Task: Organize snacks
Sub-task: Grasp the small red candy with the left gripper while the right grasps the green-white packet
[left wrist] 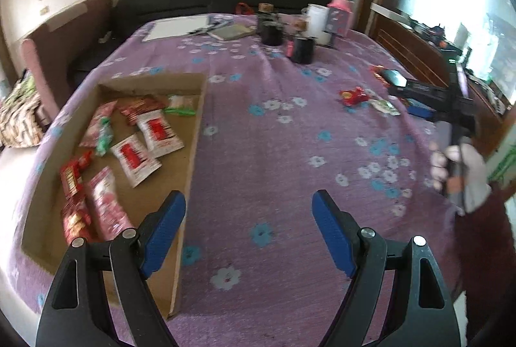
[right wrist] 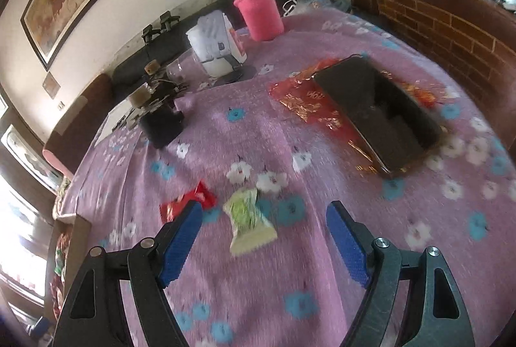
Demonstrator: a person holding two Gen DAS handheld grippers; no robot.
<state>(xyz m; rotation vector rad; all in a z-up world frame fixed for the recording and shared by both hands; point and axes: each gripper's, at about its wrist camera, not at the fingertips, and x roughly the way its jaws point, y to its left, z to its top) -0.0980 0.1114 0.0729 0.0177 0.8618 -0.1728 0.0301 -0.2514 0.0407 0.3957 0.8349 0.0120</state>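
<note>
Snacks lie in 2 places on the purple flowered cloth (left wrist: 258, 153). Many packets sit inside the flat cardboard box (left wrist: 190, 159) at the left of the left wrist view: 2 white packets with red labels (left wrist: 146, 147), some pink ones (left wrist: 103, 201) and some dark red ones (left wrist: 72, 182). 2 more snacks lie loose on the cloth. In the right wrist view, the green and white snack (right wrist: 246, 218) is in the lower middle, and the red snack (right wrist: 190, 201) is just beside it on the left, partly hidden by a blue finger. The right gripper (right wrist: 264, 237) hangs over them with its jaws wide apart and nothing in them. The green and white snack shows between the 2 fingers, but I cannot tell if they touch it. The left gripper (left wrist: 248, 230) is low in its own view, next to the box, also wide apart and holding nothing. A black phone (right wrist: 377, 114) lies on a shiny red wrapper (right wrist: 300, 101) at the upper right. A pink bottle (right wrist: 258, 11) and a white jug (right wrist: 213, 43) stand at the top.
</note>
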